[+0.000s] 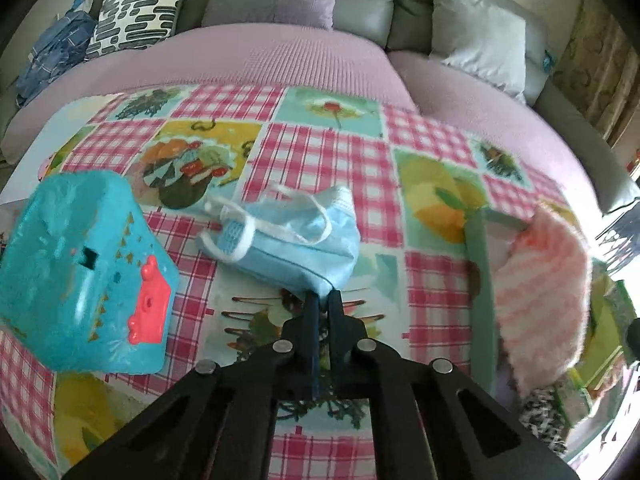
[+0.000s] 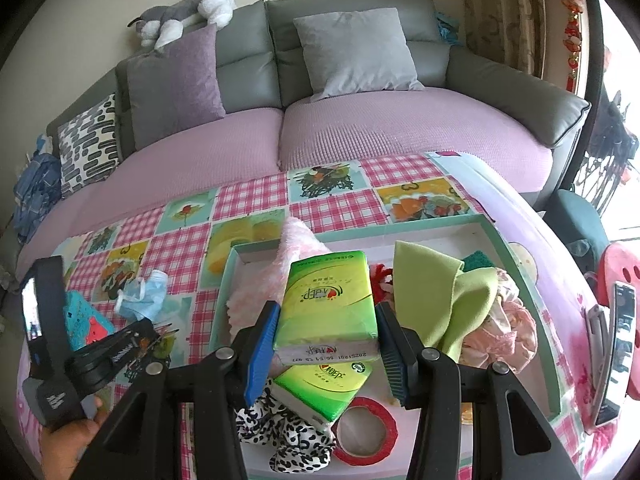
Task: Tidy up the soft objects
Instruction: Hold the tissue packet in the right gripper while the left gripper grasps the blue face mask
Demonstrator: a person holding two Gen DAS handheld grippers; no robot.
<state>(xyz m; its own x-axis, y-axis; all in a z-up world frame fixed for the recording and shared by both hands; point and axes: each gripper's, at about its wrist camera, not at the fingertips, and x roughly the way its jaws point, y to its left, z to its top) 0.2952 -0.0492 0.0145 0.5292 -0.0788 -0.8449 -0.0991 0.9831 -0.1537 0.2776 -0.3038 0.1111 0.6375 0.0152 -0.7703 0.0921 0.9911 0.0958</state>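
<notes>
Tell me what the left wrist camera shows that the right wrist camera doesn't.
Only the left wrist view shows the left tongs pinching the blue face mask's corner close up. Only the right wrist view shows the right tongs holding a green tissue pack, plus the lime cloth, red tape roll and plush dog. Both show the mask, teal toy, pink fluffy cloth and sofa.

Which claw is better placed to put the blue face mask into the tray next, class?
Left. The left claw is already shut on the face mask's edge, on the tablecloth beside the tray. The right claw is occupied, gripping a green tissue pack over the tray.
</notes>
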